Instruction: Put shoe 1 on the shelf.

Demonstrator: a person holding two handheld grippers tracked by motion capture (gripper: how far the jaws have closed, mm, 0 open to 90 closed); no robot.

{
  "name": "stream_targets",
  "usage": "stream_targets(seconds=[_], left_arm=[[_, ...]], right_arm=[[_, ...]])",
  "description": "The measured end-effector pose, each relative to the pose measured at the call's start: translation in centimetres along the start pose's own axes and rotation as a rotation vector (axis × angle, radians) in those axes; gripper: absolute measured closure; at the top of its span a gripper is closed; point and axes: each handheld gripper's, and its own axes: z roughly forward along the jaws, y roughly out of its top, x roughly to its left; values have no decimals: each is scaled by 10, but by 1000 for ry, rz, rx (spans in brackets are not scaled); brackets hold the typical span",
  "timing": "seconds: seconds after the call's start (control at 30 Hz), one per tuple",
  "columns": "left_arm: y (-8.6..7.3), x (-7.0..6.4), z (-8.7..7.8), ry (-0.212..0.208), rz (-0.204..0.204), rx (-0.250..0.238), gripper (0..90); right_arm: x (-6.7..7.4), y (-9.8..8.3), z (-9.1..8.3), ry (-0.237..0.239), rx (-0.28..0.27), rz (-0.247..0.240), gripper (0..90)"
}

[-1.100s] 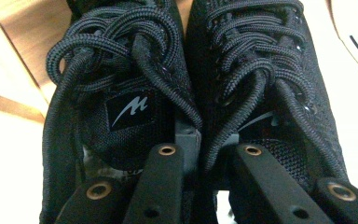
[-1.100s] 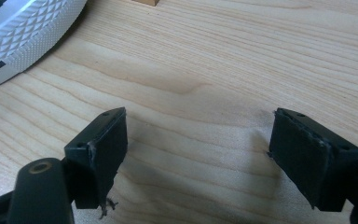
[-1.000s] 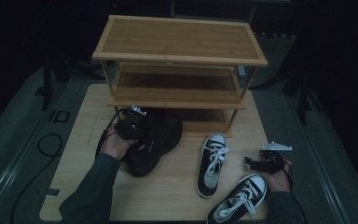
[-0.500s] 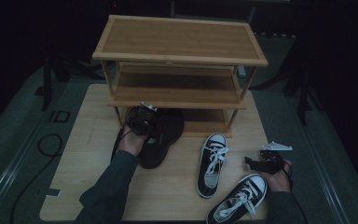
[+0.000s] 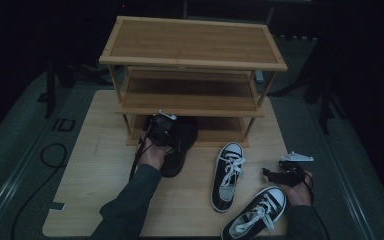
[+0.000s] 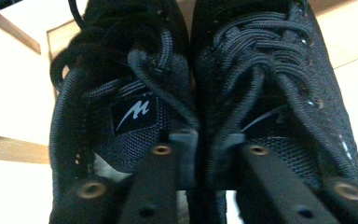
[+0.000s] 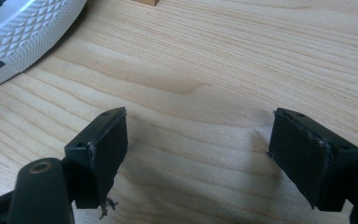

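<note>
The tabletop (image 5: 100, 165) is a light wooden board lying on a dark grey floor. At its far half stands a wooden shoe rack (image 5: 192, 65) with three tiers: a top board, a middle shelf and a bottom shelf close to the tabletop.

A pair of black shoes (image 5: 180, 145) lies side by side at the front left of the rack, toes under the edge of the bottom shelf, heels out on the tabletop. In the left gripper view both have black laces, and the left one carries a small white logo on its tongue.

Two black-and-white sneakers lie to the right of the pair, well apart from it. The first sneaker (image 5: 227, 175) points toward the rack; the second sneaker (image 5: 257, 212) lies nearer the front edge, angled to the right.

The left gripper (image 6: 207, 140) sits over the heel end of the black shoes. Its jaws have just been opening; they stand a narrow gap apart, with the touching inner walls of the two shoes between them. Whether the pads press on those walls cannot be told.

The right gripper (image 7: 198, 154) rests low over bare tabletop just right of the second sneaker, jaws wide apart, nothing between them.
</note>
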Motion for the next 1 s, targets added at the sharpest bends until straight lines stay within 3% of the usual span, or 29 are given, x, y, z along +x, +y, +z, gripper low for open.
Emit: stream_targets(seconds=[0.1, 0.13, 0.37, 0.63, 0.73, 1.0], left_arm=[[0, 3, -1, -20, 3, 8, 653], [-1, 5, -2, -46, 14, 19, 644], [-2, 13, -10, -100, 22, 22, 558], [-7, 18, -28, -130, 51, -29, 502], [-11, 20, -42, -165, 81, -59, 514], [-19, 22, -64, -233, 107, -98, 596]], right_arm=[[0, 0, 0, 0, 0, 0, 191], [0, 0, 0, 0, 0, 0, 191], [0, 0, 0, 0, 0, 0, 191], [0, 0, 0, 0, 0, 0, 191], [0, 0, 0, 0, 0, 0, 191], [0, 0, 0, 0, 1, 1, 191]])
